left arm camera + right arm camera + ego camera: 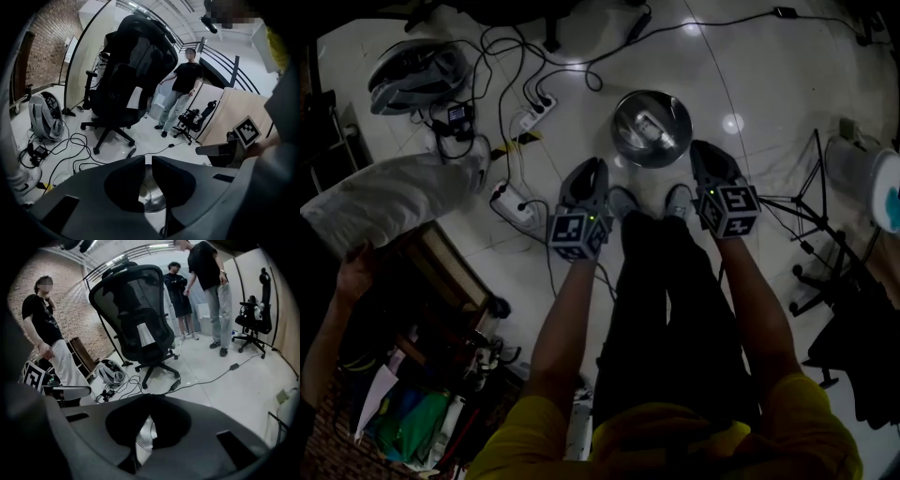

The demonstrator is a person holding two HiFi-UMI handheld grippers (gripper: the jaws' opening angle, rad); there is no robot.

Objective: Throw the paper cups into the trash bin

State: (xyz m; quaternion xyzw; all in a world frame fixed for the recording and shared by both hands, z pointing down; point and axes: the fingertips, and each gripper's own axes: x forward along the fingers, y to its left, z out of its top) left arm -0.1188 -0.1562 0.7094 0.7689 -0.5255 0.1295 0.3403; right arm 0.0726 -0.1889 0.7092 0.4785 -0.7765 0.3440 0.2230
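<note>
- You are holding nothing: right gripper (pixel 147 416) pressed together, left gripper (pixel 148 162) barely spread.
- Round silver metal trash bin (pixel 652 127) is sitting at twelve o'clock; paper cups unseen.
- Black cables (pixel 499 84) at ten o'clock risk tripping you.

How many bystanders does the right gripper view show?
3: one at left in white trousers, one far back beyond the office chair, one nearer in grey trousers. Others may be hidden.

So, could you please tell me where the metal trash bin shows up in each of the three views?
Head view: trash bin at upper centre.
Left gripper view: low centre, mostly hidden.
Right gripper view: low centre, only a sliver.
Shared landmark: grey-white bag, lying left of the bin in every view.
</note>
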